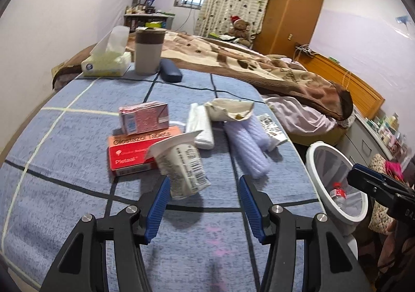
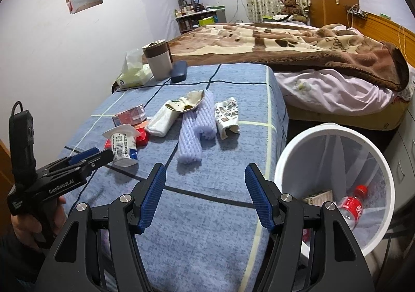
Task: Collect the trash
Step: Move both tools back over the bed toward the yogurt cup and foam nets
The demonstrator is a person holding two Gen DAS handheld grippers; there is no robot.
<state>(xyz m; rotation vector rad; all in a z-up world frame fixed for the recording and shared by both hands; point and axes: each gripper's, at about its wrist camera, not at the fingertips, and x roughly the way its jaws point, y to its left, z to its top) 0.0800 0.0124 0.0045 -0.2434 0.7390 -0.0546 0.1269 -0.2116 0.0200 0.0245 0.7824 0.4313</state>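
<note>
A white yogurt cup [image 1: 181,167] [image 2: 122,147] lies on its side on the blue checked cloth [image 1: 77,136]. My left gripper [image 1: 203,179] [image 2: 101,157] is open, its tips just short of the cup and its left pad at the cup's base. Behind the cup sit a red tablet box [image 1: 129,154] with a pink box [image 1: 144,117] on top, a white tissue pack [image 1: 201,126], a crumpled paper bowl [image 1: 228,109], purple foam netting [image 1: 246,144] [image 2: 197,126] and a printed wrapper [image 2: 227,115]. My right gripper [image 2: 205,166] [image 1: 355,170] hangs open over the cloth's near edge, holding nothing.
A white bin [image 2: 285,159] [image 1: 311,152] stands right of the table, with a cola bottle [image 2: 350,206] and a small box inside. At the back are a tissue box [image 1: 106,64], a tumbler [image 1: 149,51], a dark case [image 1: 170,70] and a bed with a brown blanket [image 2: 285,43].
</note>
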